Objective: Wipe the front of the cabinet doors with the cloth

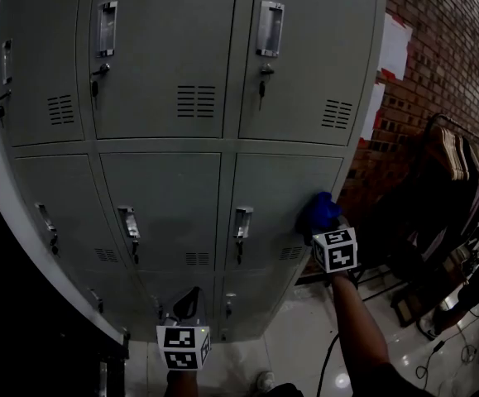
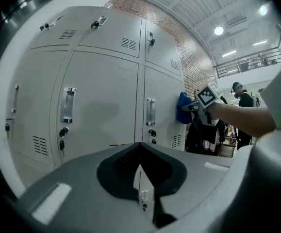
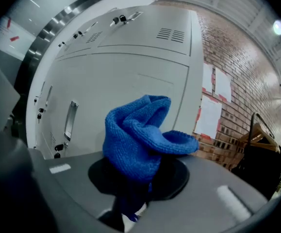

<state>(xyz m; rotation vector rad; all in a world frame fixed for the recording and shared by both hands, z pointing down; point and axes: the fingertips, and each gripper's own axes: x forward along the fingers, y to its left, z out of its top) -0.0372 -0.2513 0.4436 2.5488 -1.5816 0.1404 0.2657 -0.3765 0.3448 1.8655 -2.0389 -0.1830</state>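
The grey locker cabinet (image 1: 165, 98) fills the head view with rows of doors with handles and key locks. My right gripper (image 1: 323, 227) is shut on a bunched blue cloth (image 1: 318, 211), which sits against the right edge of the middle-row right door (image 1: 276, 197). In the right gripper view the cloth (image 3: 138, 135) bulges up out of the gripper (image 3: 133, 174) and hides its jaw tips. In the left gripper view the cloth (image 2: 183, 108) touches that door. My left gripper (image 1: 186, 303) hangs low before the bottom row, jaws together and holding nothing (image 2: 140, 171).
A brick wall (image 1: 446, 48) with white sheets (image 1: 395, 44) stands right of the cabinet. A clothes rack (image 1: 454, 155) is beside it, with cables (image 1: 438, 346) on the shiny floor. A person (image 2: 244, 98) stands far off in the hall.
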